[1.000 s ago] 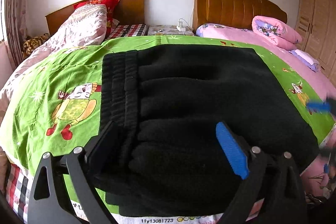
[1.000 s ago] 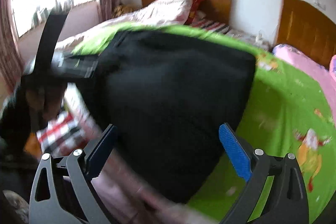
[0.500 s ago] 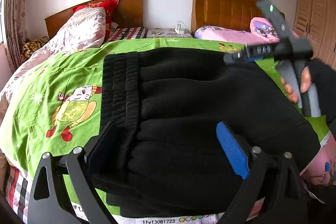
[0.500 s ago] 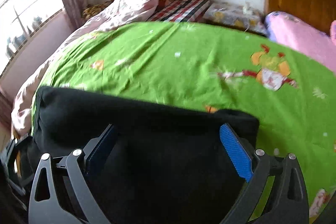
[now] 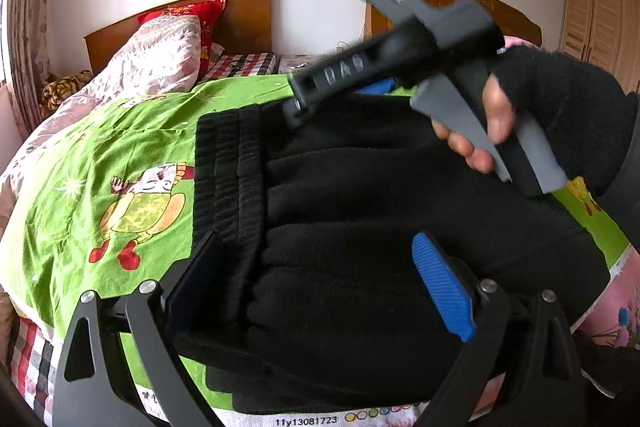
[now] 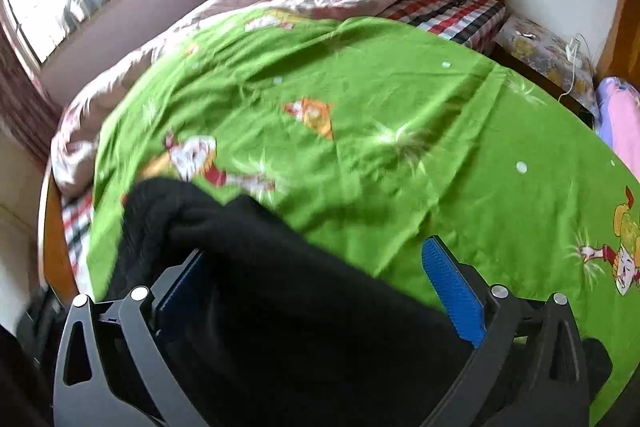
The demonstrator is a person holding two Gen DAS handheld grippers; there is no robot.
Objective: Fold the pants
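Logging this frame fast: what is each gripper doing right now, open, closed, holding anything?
Left gripper: open, fingers apart over the black pants, gripping nothing.
Right gripper: open, fingers apart over the pants' far edge, gripping nothing.

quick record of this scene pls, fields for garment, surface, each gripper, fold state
garment: black pants, waistband toward the left
surface: green sheet on a bed
left gripper: jaws open, astride the near edge of the pants
right gripper: jaws open, over the far edge of the pants
fold state: folded in layers, lying flat
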